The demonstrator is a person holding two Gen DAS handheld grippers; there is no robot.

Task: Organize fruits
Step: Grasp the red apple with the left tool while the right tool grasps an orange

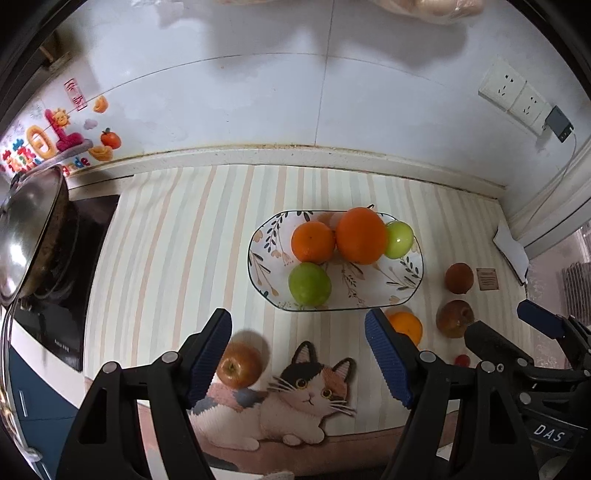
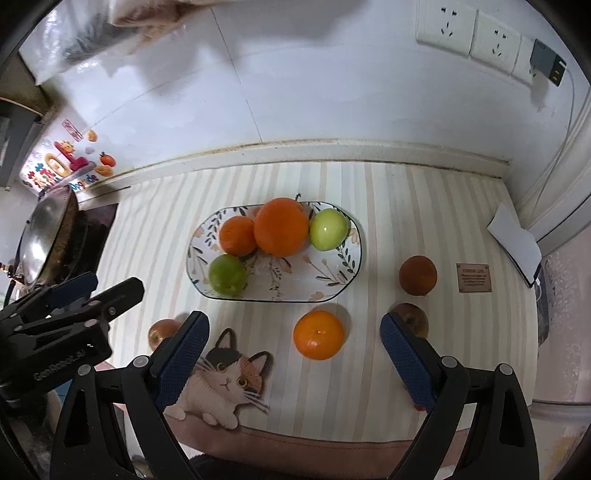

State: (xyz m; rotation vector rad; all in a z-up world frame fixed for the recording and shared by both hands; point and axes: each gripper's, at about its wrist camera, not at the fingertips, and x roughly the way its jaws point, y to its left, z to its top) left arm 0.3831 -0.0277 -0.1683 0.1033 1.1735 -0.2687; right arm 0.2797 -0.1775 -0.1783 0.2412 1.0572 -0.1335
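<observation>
An oval floral plate (image 1: 410, 288) (image 2: 343, 273) on the striped mat holds two oranges (image 1: 360, 236) (image 2: 281, 227) and two green apples (image 1: 309, 284) (image 2: 227, 275). Loose on the mat lie an orange (image 1: 408, 326) (image 2: 318, 335), a red apple (image 1: 240, 365) (image 2: 162, 330) at the left, and two dark red fruits (image 1: 458, 277) (image 2: 418, 275) at the right. My left gripper (image 1: 298, 347) is open and empty above the mat, the red apple beside its left finger. My right gripper (image 2: 294, 349) is open and empty, the loose orange between its fingers but apart from them.
A wok with a steel lid (image 1: 26, 236) (image 2: 44, 240) sits on the stove at the left. The tiled wall with sockets (image 2: 469, 33) stands behind. A white paper (image 2: 515, 240) and a small brown label (image 2: 474, 277) lie at the right. The mat's front edge has a cat picture (image 1: 306, 395).
</observation>
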